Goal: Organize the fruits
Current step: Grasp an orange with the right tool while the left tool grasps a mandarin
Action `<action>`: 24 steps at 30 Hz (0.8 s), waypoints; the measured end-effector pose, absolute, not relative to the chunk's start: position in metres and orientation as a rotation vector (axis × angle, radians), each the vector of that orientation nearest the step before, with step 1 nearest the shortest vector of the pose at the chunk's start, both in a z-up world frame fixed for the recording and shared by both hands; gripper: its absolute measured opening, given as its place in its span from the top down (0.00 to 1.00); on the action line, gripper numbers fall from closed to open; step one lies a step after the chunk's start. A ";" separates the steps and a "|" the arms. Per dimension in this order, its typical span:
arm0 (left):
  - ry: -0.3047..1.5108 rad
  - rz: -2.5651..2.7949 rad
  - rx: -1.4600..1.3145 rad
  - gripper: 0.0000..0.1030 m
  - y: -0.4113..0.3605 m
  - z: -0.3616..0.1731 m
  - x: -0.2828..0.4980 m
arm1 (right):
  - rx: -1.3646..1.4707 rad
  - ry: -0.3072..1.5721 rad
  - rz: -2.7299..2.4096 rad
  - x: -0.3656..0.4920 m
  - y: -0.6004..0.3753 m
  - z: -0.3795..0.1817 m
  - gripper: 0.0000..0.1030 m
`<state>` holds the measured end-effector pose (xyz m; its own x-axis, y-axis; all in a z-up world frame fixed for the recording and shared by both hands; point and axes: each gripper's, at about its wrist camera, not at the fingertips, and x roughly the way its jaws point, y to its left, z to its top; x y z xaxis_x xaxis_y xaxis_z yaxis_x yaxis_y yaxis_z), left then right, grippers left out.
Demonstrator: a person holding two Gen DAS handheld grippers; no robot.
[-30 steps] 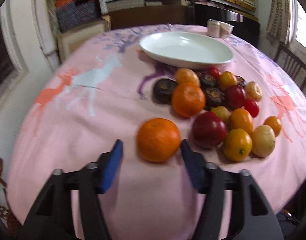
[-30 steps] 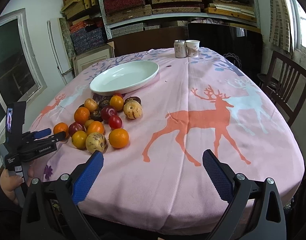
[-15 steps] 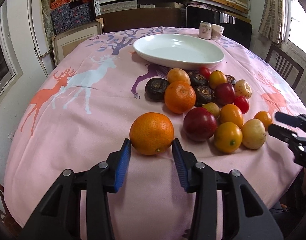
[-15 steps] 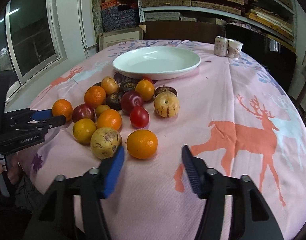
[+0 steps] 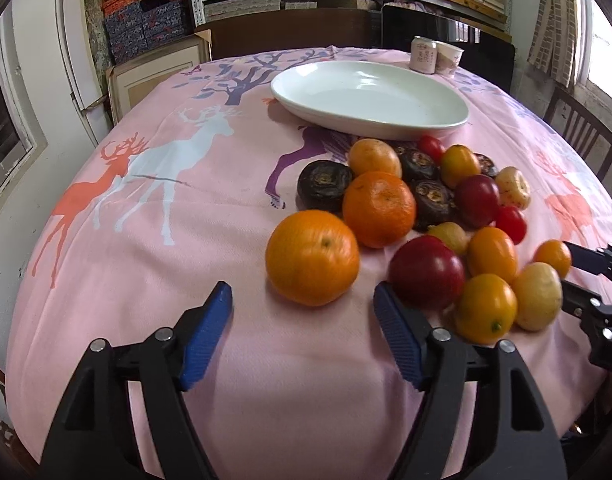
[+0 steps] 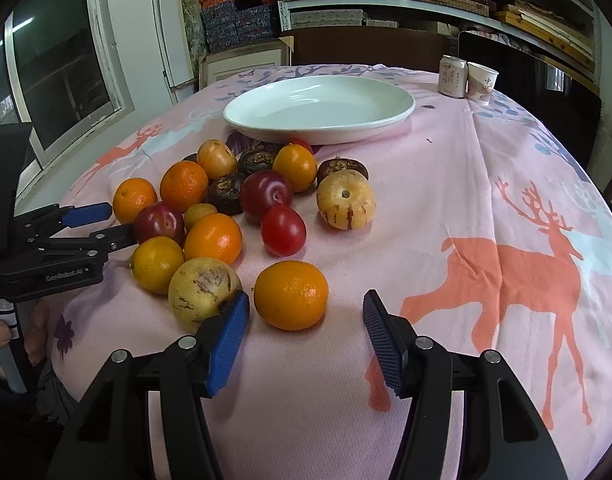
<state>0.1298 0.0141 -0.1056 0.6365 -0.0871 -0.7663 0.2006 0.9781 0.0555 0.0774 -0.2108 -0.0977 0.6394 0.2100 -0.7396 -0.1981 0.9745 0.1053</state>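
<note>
A pile of several fruits lies on the pink deer tablecloth in front of an empty white oval plate (image 5: 369, 96) (image 6: 317, 110). My left gripper (image 5: 302, 304) is open, its blue pads just short of a large orange (image 5: 311, 258) at the pile's left edge. My right gripper (image 6: 306, 312) is open, with a small orange (image 6: 290, 295) just beyond its pads; its left pad touches a pale speckled fruit (image 6: 202, 290). Each gripper shows in the other's view: the left (image 6: 86, 220) and the right (image 5: 585, 276).
A can (image 6: 453, 76) and a paper cup (image 6: 481, 82) stand behind the plate. A wooden chair (image 5: 577, 132) is at the table's right. Shelves with boxes line the back wall. The tablecloth (image 6: 485, 200) right of the pile bears only deer prints.
The left gripper's jaws have opened wider and the big orange sits further from them. The right gripper has moved forward to the small orange.
</note>
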 end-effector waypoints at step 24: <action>0.815 -0.130 0.169 0.27 0.010 -0.087 0.162 | 0.048 0.816 0.286 0.068 -0.218 -0.101 0.64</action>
<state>0.1621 0.0097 -0.0871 0.6788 -0.0507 -0.7326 0.1802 0.9786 0.0993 0.0683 -0.2180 -0.1007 0.6490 0.2694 -0.7115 -0.2330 0.9606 0.1512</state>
